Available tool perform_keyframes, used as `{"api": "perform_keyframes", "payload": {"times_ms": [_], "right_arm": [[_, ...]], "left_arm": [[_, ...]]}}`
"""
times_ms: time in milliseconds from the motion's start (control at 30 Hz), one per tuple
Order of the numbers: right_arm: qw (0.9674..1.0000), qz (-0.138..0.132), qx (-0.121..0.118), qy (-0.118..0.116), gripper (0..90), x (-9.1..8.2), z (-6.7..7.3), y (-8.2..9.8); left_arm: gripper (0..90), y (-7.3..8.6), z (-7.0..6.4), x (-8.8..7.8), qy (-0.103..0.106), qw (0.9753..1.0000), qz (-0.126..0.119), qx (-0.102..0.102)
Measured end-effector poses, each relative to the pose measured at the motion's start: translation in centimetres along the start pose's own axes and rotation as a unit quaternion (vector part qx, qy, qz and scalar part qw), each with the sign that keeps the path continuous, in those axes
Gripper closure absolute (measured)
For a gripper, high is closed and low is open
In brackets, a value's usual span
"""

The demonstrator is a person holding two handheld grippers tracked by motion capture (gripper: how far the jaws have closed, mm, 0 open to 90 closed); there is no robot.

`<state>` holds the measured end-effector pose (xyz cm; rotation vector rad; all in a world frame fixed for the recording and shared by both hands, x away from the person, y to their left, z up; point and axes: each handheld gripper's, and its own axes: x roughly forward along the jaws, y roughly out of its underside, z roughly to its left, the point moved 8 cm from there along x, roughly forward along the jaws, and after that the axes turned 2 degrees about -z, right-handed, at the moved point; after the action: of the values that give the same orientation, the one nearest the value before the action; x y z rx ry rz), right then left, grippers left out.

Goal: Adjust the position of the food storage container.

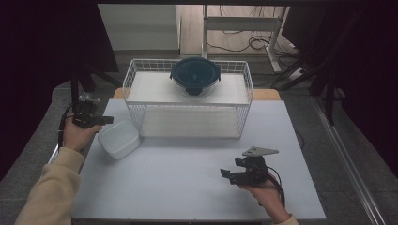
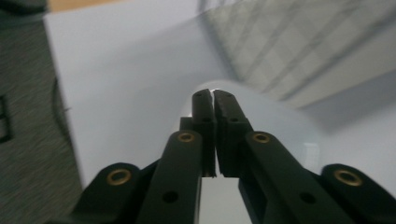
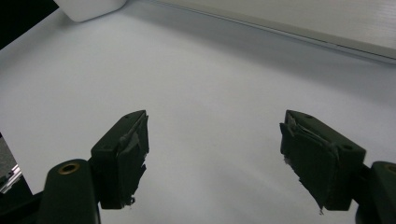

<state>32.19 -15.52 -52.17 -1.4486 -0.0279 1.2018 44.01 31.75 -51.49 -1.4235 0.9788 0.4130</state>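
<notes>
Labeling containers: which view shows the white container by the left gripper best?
The high view: the white container shows whole, lidded, left of the wire rack, with the left gripper at its rim. The left gripper view gives a blurred white surface behind shut jaws; the right gripper view catches one corner.

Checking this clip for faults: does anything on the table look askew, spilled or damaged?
Nothing spilled. The white container sits askew to the table's edge, beside the shut left gripper. The open right gripper has ragged, frayed pads.
</notes>
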Motion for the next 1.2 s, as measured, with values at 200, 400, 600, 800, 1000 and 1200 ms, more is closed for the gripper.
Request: {"api": "perform_keyframes", "payload": {"times_ms": [200, 400, 600, 800, 1000, 1200], "right_arm": [[1.0000, 0.005, 0.002, 0.000, 22.9, 0.2, -0.3, 0.2], [1.0000, 0.006, 0.005, 0.000, 22.9, 0.1, -0.5, 0.3], [0.9998, 0.005, 0.019, -0.009, 22.9, 0.1, -0.7, 0.3], [0.9997, 0.004, 0.022, -0.009, 22.9, 0.1, -0.7, 0.2], [0.9997, 0.003, 0.023, -0.009, 22.9, 0.0, -0.7, 0.2], [0.9997, 0.001, 0.023, -0.010, 22.9, -0.2, -0.4, 0.1]], "left_arm": [[90.0, 0.3, 2.2, 2.2, -0.046, 0.9983, 0.035, -0.001], [90.0, 0.6, 2.6, 3.5, -0.043, 0.9972, 0.061, 0.004], [90.0, 1.0, 2.2, 3.6, -0.031, 0.9968, 0.071, 0.018], [90.0, 1.4, 1.5, 3.3, -0.012, 0.9963, 0.081, 0.028], [90.0, 2.6, -0.7, 2.6, 0.015, 0.9940, 0.090, 0.061], [90.0, 4.0, -3.2, 1.8, 0.028, 0.9912, 0.091, 0.091]]}}
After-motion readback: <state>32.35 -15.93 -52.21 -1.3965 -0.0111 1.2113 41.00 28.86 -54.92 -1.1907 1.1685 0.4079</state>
